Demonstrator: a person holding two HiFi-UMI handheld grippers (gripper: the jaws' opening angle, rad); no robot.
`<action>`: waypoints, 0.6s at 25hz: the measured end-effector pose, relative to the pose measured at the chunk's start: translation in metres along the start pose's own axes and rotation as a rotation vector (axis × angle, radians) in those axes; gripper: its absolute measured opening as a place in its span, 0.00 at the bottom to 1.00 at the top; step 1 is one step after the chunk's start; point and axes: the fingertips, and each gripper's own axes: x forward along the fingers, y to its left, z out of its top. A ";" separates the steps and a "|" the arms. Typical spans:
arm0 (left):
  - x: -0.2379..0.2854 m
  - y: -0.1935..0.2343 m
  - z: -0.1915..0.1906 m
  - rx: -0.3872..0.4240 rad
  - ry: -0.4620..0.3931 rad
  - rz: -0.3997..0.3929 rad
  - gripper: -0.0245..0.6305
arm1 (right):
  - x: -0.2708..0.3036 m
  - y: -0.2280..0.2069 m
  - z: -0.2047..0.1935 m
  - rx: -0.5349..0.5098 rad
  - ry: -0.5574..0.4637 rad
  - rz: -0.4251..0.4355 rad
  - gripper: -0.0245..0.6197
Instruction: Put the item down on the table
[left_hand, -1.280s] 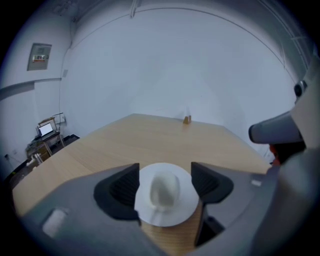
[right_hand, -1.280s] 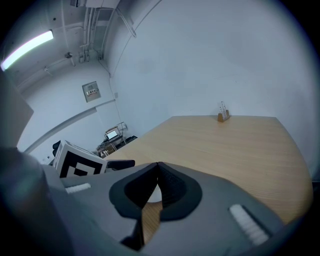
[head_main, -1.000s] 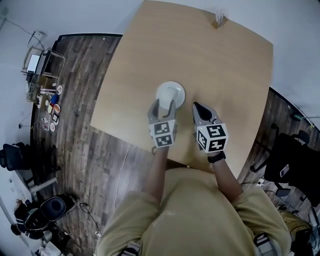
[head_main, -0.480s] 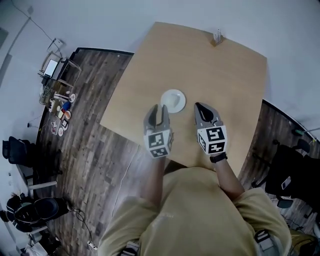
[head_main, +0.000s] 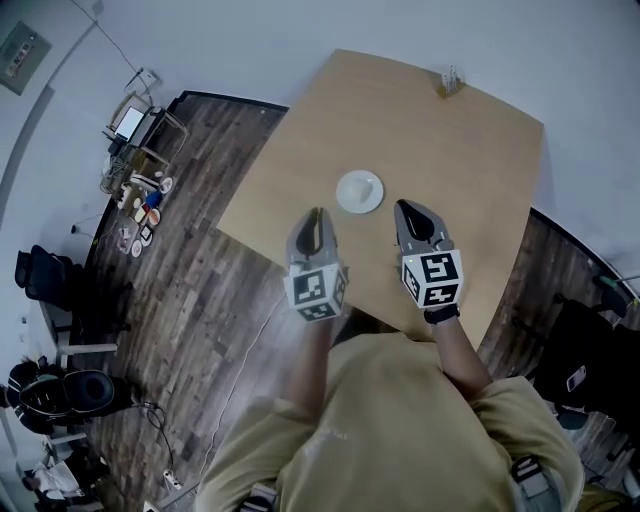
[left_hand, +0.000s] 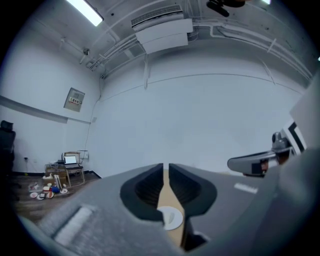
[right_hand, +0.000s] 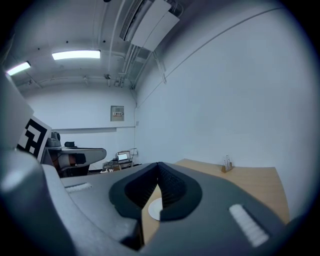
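Note:
A white round dish (head_main: 359, 191) rests on the wooden table (head_main: 460, 160), apart from both grippers. My left gripper (head_main: 318, 214) hovers just short of the dish on its near left, jaws drawn together with only a thin slit and nothing between them. My right gripper (head_main: 405, 207) sits to the near right of the dish, shut and empty. In the left gripper view the dish (left_hand: 172, 218) shows low between the fingers of my left gripper (left_hand: 165, 167). In the right gripper view the dish (right_hand: 154, 208) lies below my right gripper (right_hand: 158, 167).
A small wooden holder (head_main: 451, 80) stands at the table's far edge, also visible as a holder (right_hand: 227, 164) in the right gripper view. The table's near edge runs just under my grippers. Small items clutter the dark floor (head_main: 140, 200) at the left; office chairs stand around.
The left gripper, open around the dish a second ago, has let it go, drawn back toward me and shut. The dish stays on the table. The right gripper held its place.

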 end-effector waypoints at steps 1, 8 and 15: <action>-0.006 0.000 0.000 0.000 0.000 0.007 0.08 | -0.004 0.004 0.000 -0.002 -0.002 0.007 0.04; -0.043 -0.010 0.005 -0.001 -0.020 0.013 0.04 | -0.033 0.023 0.007 -0.022 -0.028 0.038 0.04; -0.074 -0.023 0.001 0.001 -0.031 -0.022 0.04 | -0.062 0.030 -0.007 -0.045 -0.016 0.011 0.05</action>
